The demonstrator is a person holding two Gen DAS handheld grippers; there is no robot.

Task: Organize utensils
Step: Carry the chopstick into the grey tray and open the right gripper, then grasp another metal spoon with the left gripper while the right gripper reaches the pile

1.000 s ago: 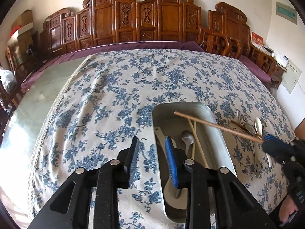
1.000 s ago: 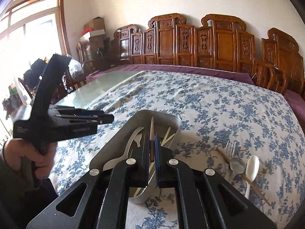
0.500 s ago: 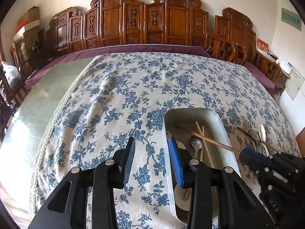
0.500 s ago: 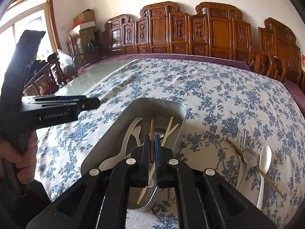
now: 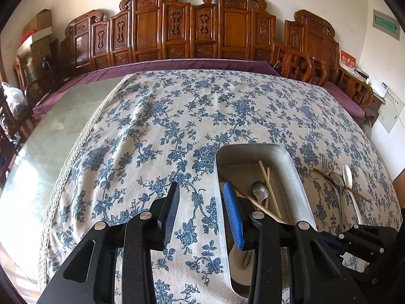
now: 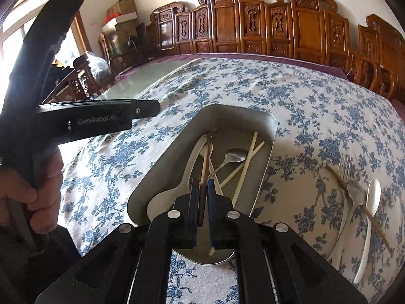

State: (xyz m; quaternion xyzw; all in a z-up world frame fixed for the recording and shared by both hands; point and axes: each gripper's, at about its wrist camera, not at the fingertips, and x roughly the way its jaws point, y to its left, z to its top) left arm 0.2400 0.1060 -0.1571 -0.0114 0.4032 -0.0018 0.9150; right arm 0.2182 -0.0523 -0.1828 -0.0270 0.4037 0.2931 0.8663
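Worktop (image 5: pixel 202 116) under blue floral cloth (image 6: pixel 316 116), carved wooden chairs (image 5: pixel 177 27) along wall, metal tray (image 6: pixel 269 136) holds spoons and chopsticks, right hand-held gripper (image 6: pixel 202 190) barely parted around brown chopstick (image 6: pixel 205 162) over tray, left hand-held gripper (image 5: pixel 202 202) partly open, empty, fork (image 6: pixel 345 162) and spoons on cloth right of tray

You are in a home dining room: a large table (image 5: pixel 76 131) under a blue-flowered tablecloth (image 5: pixel 192 116), carved wooden chairs (image 5: pixel 192 27) lined along its far edge against the wall, and cardboard boxes (image 6: pixel 122 8) stacked by the window (image 6: pixel 30 22).
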